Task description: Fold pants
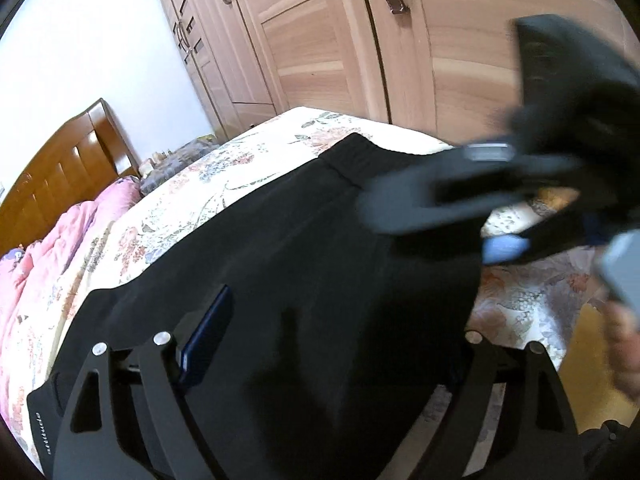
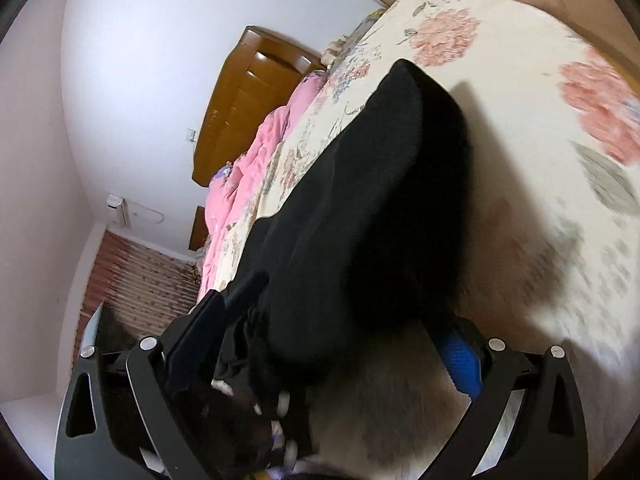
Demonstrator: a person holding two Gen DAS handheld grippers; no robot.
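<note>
Black pants [image 1: 304,216] lie lengthwise on the floral bedsheet [image 1: 224,168], the elastic waistband at the far end near the bed's corner. My left gripper [image 1: 340,320] hovers over the near end with its jaws wide; the blue left pad [image 1: 208,332] shows and black cloth hides the right pad. My right gripper [image 1: 432,228] comes in blurred from the right, jaws apart. In the right wrist view the pants [image 2: 360,208] run away from my right gripper [image 2: 352,304]. It stands open around bunched black cloth, with its bright blue pad [image 2: 460,360] clear of the fabric.
A pink quilt [image 1: 48,248] and a wooden headboard [image 1: 60,168] lie at the bed's left end. Light wood wardrobe doors [image 1: 360,40] stand behind the bed. A person's hand [image 1: 624,344] shows at the right edge. A patterned curtain [image 2: 136,280] hangs beyond the quilt.
</note>
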